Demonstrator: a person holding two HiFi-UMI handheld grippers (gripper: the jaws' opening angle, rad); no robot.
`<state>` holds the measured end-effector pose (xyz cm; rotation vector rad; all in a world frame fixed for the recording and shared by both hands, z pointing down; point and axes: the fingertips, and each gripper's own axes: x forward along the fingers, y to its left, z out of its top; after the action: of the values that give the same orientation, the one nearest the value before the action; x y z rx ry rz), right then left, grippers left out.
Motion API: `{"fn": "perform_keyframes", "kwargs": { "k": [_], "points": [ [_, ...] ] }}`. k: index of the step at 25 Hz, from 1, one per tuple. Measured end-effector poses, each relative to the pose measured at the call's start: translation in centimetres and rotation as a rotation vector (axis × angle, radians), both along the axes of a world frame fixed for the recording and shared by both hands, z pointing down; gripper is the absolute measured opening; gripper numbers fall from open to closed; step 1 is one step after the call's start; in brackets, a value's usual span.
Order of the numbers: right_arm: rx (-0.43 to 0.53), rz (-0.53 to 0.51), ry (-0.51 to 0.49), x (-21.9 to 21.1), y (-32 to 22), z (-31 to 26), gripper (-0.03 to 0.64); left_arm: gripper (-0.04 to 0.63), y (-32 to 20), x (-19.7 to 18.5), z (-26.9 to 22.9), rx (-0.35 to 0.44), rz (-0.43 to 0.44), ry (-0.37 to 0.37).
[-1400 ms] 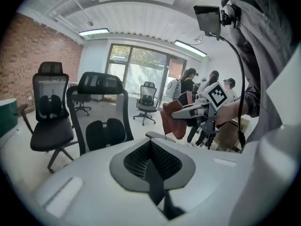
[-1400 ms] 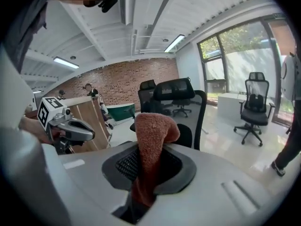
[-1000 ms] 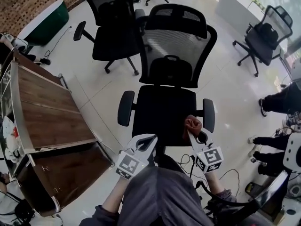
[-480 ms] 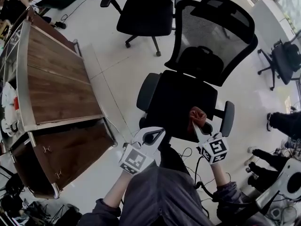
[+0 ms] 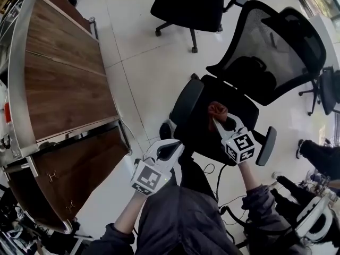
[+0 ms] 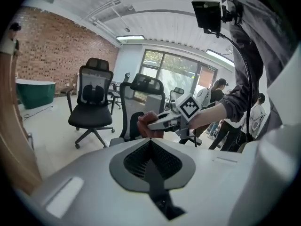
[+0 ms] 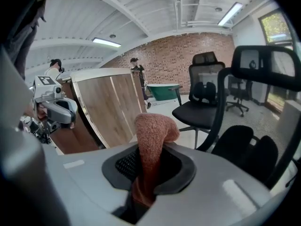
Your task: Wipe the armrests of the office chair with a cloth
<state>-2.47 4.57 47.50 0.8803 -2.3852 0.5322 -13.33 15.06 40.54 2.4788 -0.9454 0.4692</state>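
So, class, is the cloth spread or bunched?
Bunched: the cloth sticks up as a crumpled wad, pinched in the jaws of the right gripper.

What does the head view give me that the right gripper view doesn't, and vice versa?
Head view only: both armrests, with the cloth between them. Right gripper view only: the brick wall and green tub. Both: the cloth pinched in the right gripper, the left gripper, the wooden table.
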Motion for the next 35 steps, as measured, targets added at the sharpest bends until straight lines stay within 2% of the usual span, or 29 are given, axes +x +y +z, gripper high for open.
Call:
{"fn": "perform_keyframes", "kwargs": {
  "k": [7,13,16,21,27,32,35],
  "points": [
    [-0.053,-0.085,0.058,-5.6,-8.0,6.6,0.055,0.015,-0.9,-3.1,2.6,-0.076,-0.081,0.039],
    [0.014,-0.165,0.267,-7.0,-12.7,11.6,0.055,0.015,-1.1,-4.9,4.4,-0.124,-0.115,0.05],
    [0.003,-0.189,0.283,-7.6,-12.8,12.6,0.055,0.015,-1.3,-5.6,5.3,-0.143,-0.125,0.05],
    [-0.013,-0.234,0.242,-9.2,-9.0,11.8,0.055,0.015,-1.6,-6.1,6.0,-0.158,-0.124,0.053],
    [-0.05,-0.35,0.194,-11.8,-0.3,10.3,0.055,0.015,-1.8,-5.7,5.5,-0.147,-0.107,0.063],
    [-0.118,-0.429,0.122,-13.7,7.2,8.8,0.055,0.015,-1.0,-5.6,5.5,-0.137,-0.092,0.071],
    [-0.14,-0.482,0.052,-15.9,9.6,8.3,0.055,0.015,-0.6,-6.6,5.9,-0.135,-0.103,0.059]
  ]
}}
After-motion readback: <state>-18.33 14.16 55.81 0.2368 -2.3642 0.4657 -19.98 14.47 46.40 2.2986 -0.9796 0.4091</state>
